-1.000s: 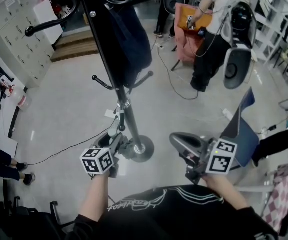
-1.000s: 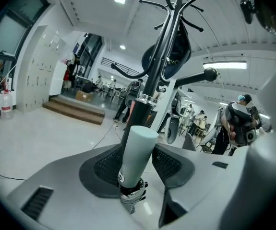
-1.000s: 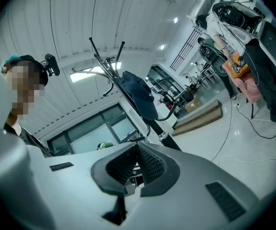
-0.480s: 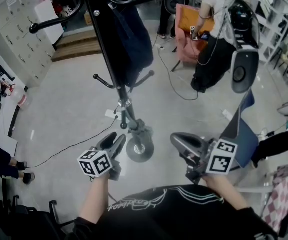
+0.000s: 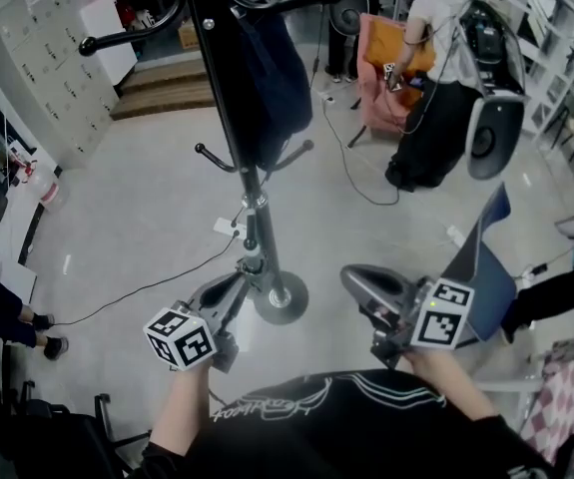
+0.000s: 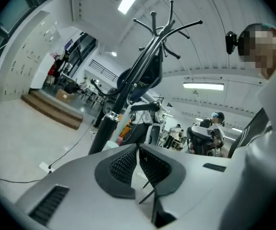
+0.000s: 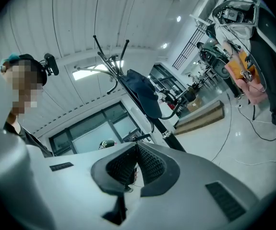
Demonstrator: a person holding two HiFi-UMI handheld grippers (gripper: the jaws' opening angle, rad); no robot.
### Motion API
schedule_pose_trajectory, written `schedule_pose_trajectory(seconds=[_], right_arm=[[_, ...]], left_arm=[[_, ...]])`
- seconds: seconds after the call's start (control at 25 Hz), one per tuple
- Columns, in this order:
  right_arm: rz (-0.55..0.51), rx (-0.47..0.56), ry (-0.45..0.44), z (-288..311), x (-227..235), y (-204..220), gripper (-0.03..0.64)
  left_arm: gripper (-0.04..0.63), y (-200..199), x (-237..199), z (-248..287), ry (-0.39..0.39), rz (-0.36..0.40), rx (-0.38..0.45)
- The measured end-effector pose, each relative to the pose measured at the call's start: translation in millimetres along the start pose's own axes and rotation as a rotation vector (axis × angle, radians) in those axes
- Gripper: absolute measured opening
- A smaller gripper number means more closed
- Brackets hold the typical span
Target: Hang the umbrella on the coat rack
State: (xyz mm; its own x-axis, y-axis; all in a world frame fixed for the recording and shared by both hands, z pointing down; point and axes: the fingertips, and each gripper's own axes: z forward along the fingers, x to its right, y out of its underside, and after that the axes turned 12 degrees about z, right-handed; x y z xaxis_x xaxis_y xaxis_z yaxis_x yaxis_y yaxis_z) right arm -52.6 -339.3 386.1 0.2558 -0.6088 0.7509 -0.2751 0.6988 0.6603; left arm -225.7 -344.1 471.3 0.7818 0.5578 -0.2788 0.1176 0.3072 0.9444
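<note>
**Umbrella On Rack; Both Grippers Empty**

The dark umbrella was found hanging high on the coat rack, close against its pole. The left gripper was held near the rack's base on the floor. Its jaws had just been closing, were drawn together, and nothing was held between them. The right gripper was likewise closed up and empty.

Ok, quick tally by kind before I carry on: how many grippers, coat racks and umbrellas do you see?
grippers: 2 (left gripper, right gripper)
coat rack: 1
umbrella: 1, dark, hanging on the rack
total: 4
</note>
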Motion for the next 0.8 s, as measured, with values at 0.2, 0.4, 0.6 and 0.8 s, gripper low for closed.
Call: schedule_pose_trajectory(seconds=[0.2,0.4,0.6,0.8], right_arm=[[-0.02,-0.026,-0.018,-5,-12,6,0.012],[-0.034,-0.044,-0.042,-15,-24,13,0.012],[-0.034,-0.051,-0.08,-38,-42,23,0.012],[-0.039,-0.077,-0.118,-65,-66,35,0.012]], left_arm=[[-0.002,-29,34,-21,0.023,0.042,0.052],[-0.002,-50,72,-34,0.049,0.067,0.085],[-0.002,-54,117,-40,0.054,0.095,0.078],[-0.002,-57,164,-50,0.035,0.082,0.087]])
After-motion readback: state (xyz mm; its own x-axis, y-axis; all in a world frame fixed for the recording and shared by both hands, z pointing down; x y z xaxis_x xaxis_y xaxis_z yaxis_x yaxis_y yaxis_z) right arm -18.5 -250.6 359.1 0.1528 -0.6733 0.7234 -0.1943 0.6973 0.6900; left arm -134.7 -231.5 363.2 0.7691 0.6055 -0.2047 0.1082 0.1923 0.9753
